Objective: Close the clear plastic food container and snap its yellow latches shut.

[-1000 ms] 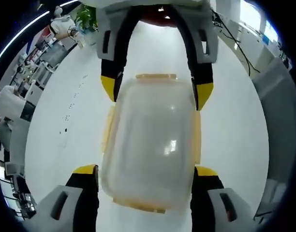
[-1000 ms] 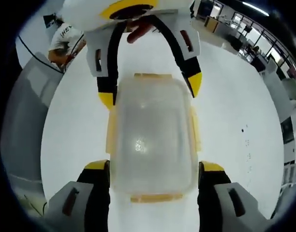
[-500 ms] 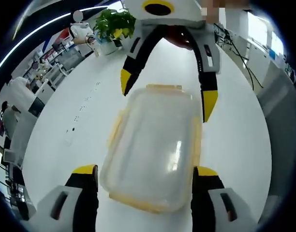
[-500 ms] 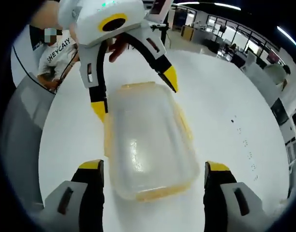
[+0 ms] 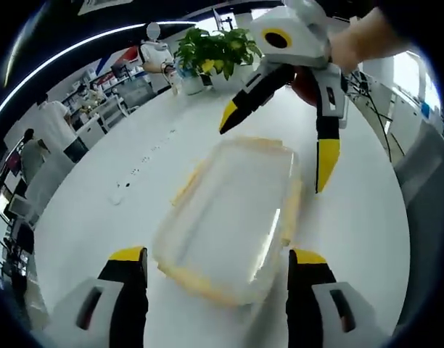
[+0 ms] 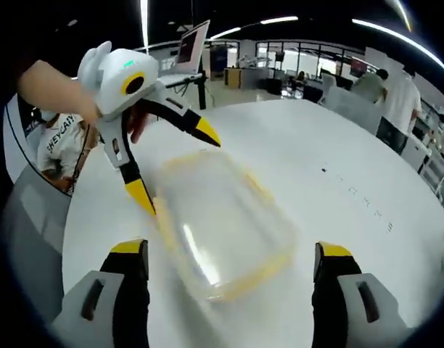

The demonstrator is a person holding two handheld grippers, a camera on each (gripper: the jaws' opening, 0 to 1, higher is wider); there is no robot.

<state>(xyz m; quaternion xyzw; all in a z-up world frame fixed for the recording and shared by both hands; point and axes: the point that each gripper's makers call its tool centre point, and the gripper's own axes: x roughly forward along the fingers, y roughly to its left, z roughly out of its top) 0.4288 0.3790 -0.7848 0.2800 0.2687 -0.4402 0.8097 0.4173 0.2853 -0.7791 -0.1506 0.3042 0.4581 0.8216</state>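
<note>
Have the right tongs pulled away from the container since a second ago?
Yes. The right tongs, which straddled the container, now hang open off its far end.

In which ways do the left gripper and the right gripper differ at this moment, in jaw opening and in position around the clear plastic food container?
The left gripper has narrower jaws than the right gripper, whose yellow tips stand wider.
The clear plastic food container with yellow latches nearly fills the gap between the left gripper's jaws, while the right gripper's jaws leave more room at its sides.
Both are open, hold nothing, and face each other across the container on the white table.
</note>
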